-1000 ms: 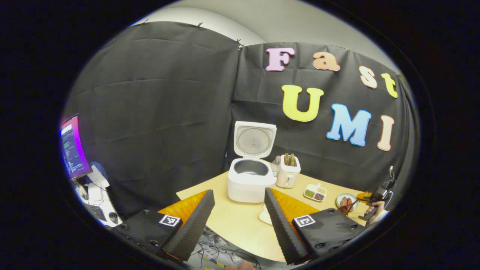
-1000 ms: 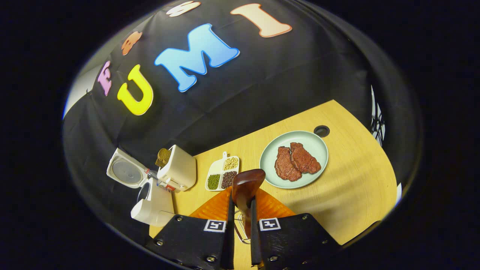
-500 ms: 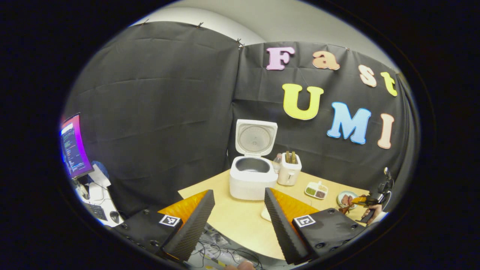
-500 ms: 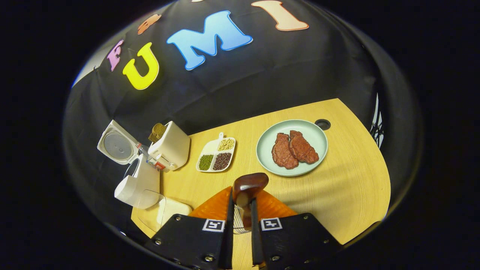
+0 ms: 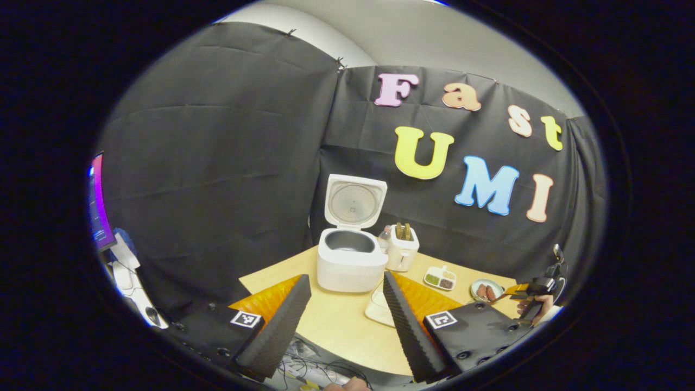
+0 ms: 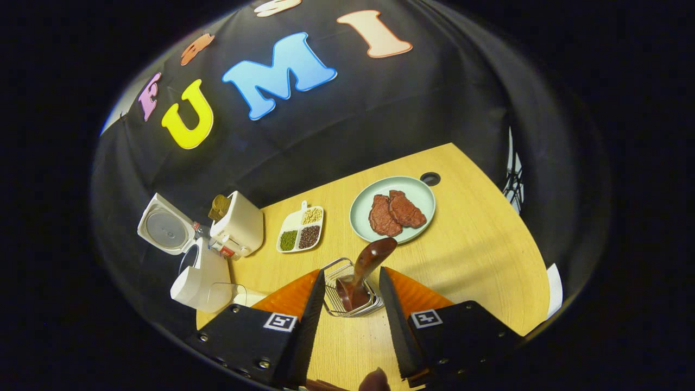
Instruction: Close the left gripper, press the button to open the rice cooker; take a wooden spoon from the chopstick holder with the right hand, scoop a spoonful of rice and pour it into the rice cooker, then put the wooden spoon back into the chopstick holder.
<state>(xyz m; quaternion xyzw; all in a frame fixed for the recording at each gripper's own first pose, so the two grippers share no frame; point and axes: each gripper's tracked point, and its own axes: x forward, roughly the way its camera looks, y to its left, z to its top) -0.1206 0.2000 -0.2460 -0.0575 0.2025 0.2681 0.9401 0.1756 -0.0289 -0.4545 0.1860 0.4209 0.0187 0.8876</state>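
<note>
In the right gripper view the right tool [image 6: 347, 320] stands wide open at the bottom centre, its fingers on either side of the wire chopstick holder [image 6: 339, 282], which rests on the surface [image 6: 478, 255]. One wooden spoon [image 6: 365, 269] stands in the holder, apart from both fingers, its long axis leaning toward the upper right of the frame. So the spoon looks returned, and backing straight away seems the remaining move. At left centre one rice cooker [image 6: 201, 282] stands with its lid up. In the left gripper view the left tool [image 5: 347, 320] is also wide and empty, far from the cooker [image 5: 347, 258].
</note>
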